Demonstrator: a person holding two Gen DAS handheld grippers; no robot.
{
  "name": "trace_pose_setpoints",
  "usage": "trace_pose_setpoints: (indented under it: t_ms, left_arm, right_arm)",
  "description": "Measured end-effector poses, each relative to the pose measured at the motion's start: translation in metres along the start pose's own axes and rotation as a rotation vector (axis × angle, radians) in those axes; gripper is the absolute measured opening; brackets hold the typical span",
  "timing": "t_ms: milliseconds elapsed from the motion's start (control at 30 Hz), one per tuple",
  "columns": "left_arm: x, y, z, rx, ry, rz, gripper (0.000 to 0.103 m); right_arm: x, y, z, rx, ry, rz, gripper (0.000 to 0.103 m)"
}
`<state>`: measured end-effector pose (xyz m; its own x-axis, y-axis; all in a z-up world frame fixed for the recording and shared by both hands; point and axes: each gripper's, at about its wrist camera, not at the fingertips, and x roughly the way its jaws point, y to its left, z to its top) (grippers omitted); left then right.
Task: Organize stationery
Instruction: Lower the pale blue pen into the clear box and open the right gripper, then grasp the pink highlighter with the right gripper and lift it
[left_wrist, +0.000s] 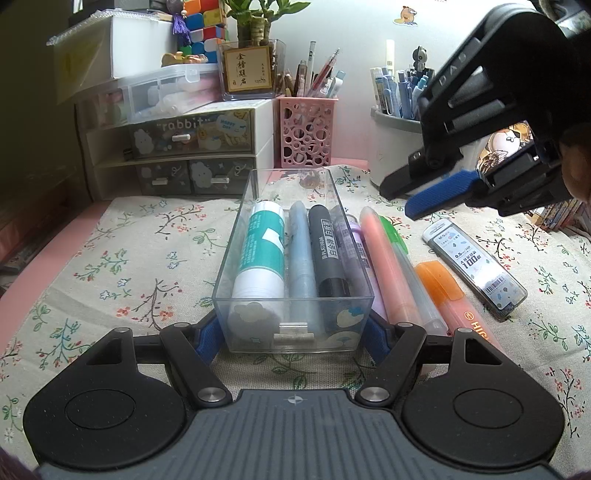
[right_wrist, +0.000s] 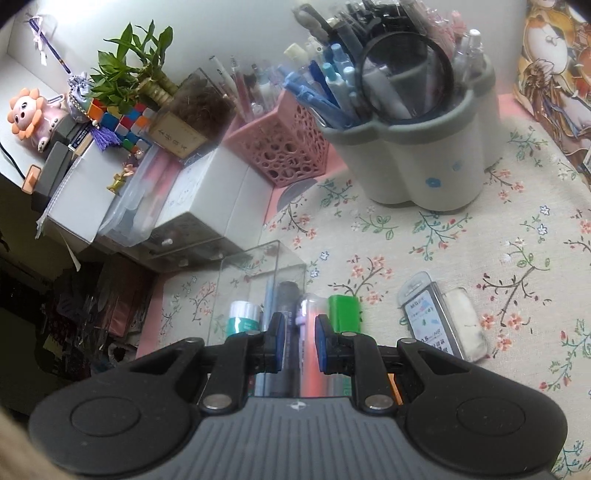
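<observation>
A clear plastic drawer (left_wrist: 236, 236) lies on the floral cloth, holding a teal-and-white glue stick (left_wrist: 262, 254), a blue pen, a black marker (left_wrist: 327, 251) and a purple marker. My left gripper (left_wrist: 291, 338) is shut on the drawer's near end, one finger on each side wall. Beside the drawer on the right lie a pink highlighter (left_wrist: 388, 266), a green-capped clear pen (left_wrist: 410, 273), an orange highlighter (left_wrist: 447, 291) and a pencil-lead case (left_wrist: 476, 269). My right gripper (right_wrist: 298, 341) hovers above the drawer's right side with its jaws apart and nothing between them; it also shows in the left wrist view (left_wrist: 417, 195).
A "rabbit" drawer cabinet (left_wrist: 177, 147) stands at the back left. A pink pen basket (left_wrist: 306, 129) and a grey-white pen pot (right_wrist: 417, 158) stand behind. A white eraser (right_wrist: 465, 321) lies beside the lead case. Books stand at the far right.
</observation>
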<state>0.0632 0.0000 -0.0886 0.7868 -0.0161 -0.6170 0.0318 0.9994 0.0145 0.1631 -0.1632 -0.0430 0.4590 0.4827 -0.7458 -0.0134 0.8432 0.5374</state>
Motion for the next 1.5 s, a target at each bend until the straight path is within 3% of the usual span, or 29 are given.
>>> trace_pose_setpoints:
  t_ms: [367,767,900,1500]
  left_arm:
    - [0.000,0.000,0.000,0.000,0.000,0.000,0.073]
    - [0.000,0.000,0.000,0.000,0.000,-0.002,0.073]
    - [0.000,0.000,0.000,0.000,0.000,-0.002,0.073]
    - [0.000,0.000,0.000,0.001,0.000,-0.002,0.073]
  right_arm:
    - [0.006,0.001,-0.017,-0.072,0.035,-0.006,0.011]
    - [0.029,0.011,-0.027,-0.187,0.091,-0.099,0.015]
    - [0.023,0.007,-0.028,-0.178,0.065,-0.092,0.010]
    - [-0.001,-0.008,-0.018,-0.054,-0.028,-0.049,0.010]
